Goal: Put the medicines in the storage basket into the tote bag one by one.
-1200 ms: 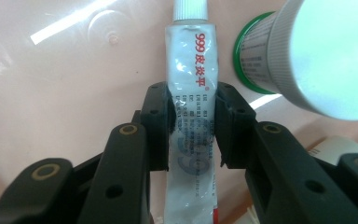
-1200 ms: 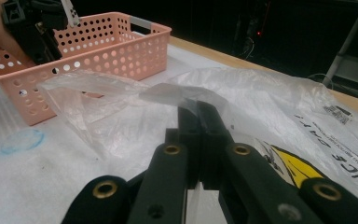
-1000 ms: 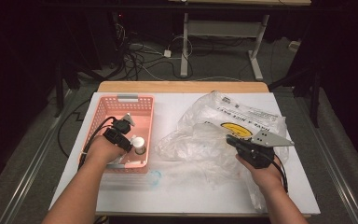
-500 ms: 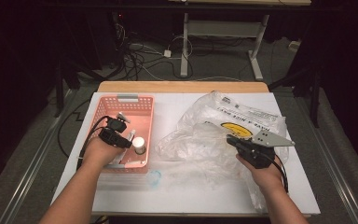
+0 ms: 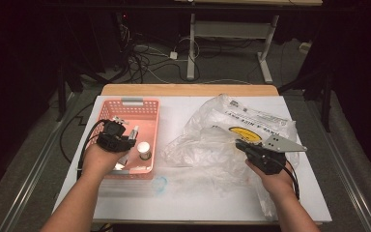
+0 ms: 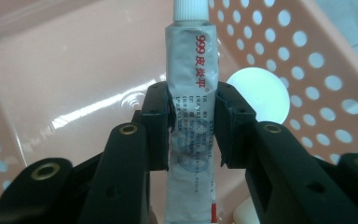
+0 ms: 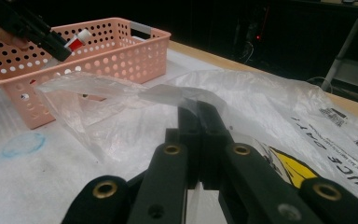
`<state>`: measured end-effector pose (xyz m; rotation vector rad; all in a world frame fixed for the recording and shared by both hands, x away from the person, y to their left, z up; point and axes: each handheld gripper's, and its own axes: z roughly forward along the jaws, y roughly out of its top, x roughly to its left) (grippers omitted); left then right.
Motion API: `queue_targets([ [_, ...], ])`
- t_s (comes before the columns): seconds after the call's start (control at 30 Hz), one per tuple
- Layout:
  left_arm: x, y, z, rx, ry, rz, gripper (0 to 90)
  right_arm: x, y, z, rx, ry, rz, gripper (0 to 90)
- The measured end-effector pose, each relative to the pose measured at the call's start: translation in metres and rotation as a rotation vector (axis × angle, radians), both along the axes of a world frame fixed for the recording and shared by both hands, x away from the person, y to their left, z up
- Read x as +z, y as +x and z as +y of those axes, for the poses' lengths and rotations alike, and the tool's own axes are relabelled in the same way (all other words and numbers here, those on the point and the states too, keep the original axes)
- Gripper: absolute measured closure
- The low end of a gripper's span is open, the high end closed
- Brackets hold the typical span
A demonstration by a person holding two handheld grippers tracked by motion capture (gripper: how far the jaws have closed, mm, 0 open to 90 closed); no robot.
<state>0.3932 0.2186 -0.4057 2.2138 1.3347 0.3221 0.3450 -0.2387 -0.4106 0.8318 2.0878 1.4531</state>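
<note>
Gripping a silver-grey crimped ointment tube with red lettering and a white screw cap (image 6: 192,107), the left claw (image 5: 125,138) had its two black pads pressed against the tube's flanks at mid-length; the tube ran straight out between them, cap end foremost. In the high view this claw sat over the near left part of a salmon-pink perforated plastic basket (image 5: 147,107), held in the person's left hand (image 5: 98,159).

Basket contents as seen: a small round container with a white lid (image 5: 144,149), standing on the basket floor just right of the claw; in the left gripper view the same white disc (image 6: 261,93) showed behind the right pad. A further pale rounded object (image 6: 247,215) lay low at the edge of that view, too little visible to identify.

Right claw (image 5: 240,144): jaws fully together, pinching a fold of a large crumpled clear plastic bag with black print and a yellow emblem (image 5: 251,123). The pinched edge rose off the white surface (image 5: 183,108) and stretched toward the basket, as the right gripper view showed (image 7: 135,93). The bag spread over the right half of the surface, well apart from the tube.

Other item: a faint blue ring-shaped mark (image 5: 160,183) on the surface, near the basket's front corner.
</note>
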Motion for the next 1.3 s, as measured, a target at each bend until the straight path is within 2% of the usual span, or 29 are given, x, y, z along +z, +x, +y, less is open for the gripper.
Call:
queue_targets([
  [0.1,0.001,-0.007,0.003,0.002,-0.029,-0.040,67.1,0.000,0.000,0.000,0.000,-0.002,0.000,90.0],
  [0.2,0.002,-0.015,0.006,0.009,-0.028,-0.092,67.1,0.000,0.000,-0.001,-0.002,0.001,-0.002,90.0],
  [0.43,-0.001,-0.029,0.011,0.024,-0.087,-0.155,67.1,0.001,-0.001,0.000,0.006,0.011,-0.003,90.0],
  [0.5,-0.001,-0.033,0.012,0.026,-0.114,-0.169,67.1,0.001,-0.001,0.001,0.008,0.008,-0.008,90.0],
  [0.83,-0.001,-0.047,0.007,0.029,-0.163,-0.247,67.1,0.002,-0.002,0.000,-0.002,0.022,-0.011,90.0],
  [0.97,-0.004,-0.053,0.005,0.026,-0.166,-0.281,67.1,0.001,0.000,0.000,-0.008,0.028,-0.004,90.0],
  [1.07,-0.005,-0.055,0.005,0.018,-0.167,-0.289,67.1,0.001,0.003,-0.001,-0.017,0.038,-0.001,90.0],
  [1.3,0.002,-0.057,0.007,0.009,-0.211,-0.337,67.2,0.002,0.006,-0.001,-0.026,0.045,-0.004,90.0],
])
